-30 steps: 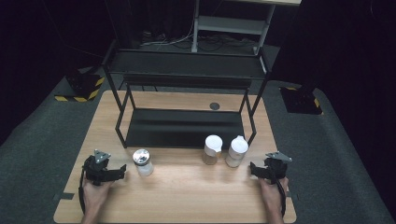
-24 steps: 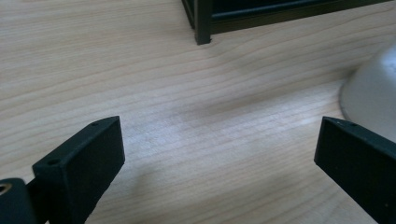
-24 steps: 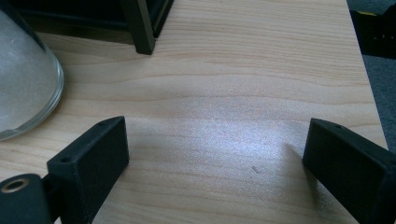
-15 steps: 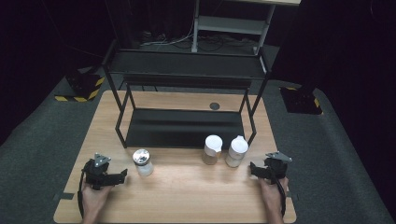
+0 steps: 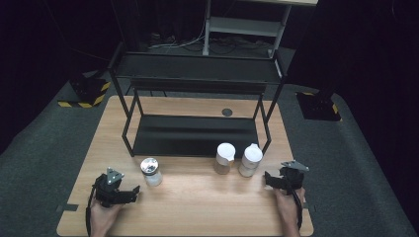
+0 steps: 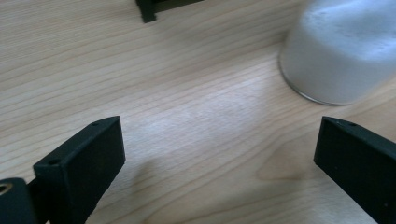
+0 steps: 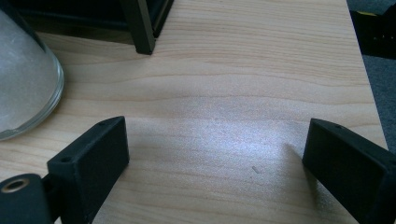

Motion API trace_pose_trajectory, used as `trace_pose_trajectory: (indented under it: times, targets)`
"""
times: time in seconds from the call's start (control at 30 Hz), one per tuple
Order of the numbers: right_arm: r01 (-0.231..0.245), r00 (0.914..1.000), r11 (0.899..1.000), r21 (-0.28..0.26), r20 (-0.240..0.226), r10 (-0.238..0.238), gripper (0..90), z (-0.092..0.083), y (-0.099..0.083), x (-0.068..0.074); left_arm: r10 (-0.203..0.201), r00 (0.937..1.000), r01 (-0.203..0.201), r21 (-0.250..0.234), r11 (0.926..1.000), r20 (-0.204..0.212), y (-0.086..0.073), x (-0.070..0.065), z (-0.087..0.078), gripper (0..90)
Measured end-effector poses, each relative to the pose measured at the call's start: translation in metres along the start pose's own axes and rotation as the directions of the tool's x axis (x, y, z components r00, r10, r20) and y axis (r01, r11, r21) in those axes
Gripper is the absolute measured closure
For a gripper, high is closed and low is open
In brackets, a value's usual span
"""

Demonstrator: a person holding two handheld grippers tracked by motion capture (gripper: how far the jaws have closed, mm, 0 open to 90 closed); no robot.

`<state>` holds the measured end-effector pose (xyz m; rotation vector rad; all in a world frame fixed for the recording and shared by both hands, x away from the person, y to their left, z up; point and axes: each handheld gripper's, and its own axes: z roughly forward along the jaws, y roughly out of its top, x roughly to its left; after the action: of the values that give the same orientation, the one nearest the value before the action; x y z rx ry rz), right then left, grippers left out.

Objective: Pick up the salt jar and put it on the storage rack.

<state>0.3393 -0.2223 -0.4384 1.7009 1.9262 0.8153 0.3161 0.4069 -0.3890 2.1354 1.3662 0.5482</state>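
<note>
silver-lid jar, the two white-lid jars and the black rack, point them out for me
silver-lid jar [image 5: 150, 166], high view, on its shiny lid
left white-lid jar [image 5: 226, 150], high view, on its lid
right white-lid jar [image 5: 252, 154], high view, on its lid
black rack [image 5: 192, 134], high view, on its lower shelf

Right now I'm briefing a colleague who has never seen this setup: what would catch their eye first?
Probably the black two-tier metal rack at the back of the wooden table. In front of it stand three jars: a silver-lidded jar toward the left and two white-lidded jars side by side near the rack's right leg. At the near edge, the left hand-held gripper and right hand-held gripper are both open and hold nothing.
</note>
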Motion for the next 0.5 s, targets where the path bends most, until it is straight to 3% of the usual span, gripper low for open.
trace_pose_trajectory:
  times: [0.5]
  targets:
    - [0.0,1.0,1.0,0.0,0.0,0.0,6.2,0.0,-0.0001,0.0001,0.04,0.9979,-0.04,-0.011,0.9991,0.05,0.0021,-0.0108,0.0005,2.2]
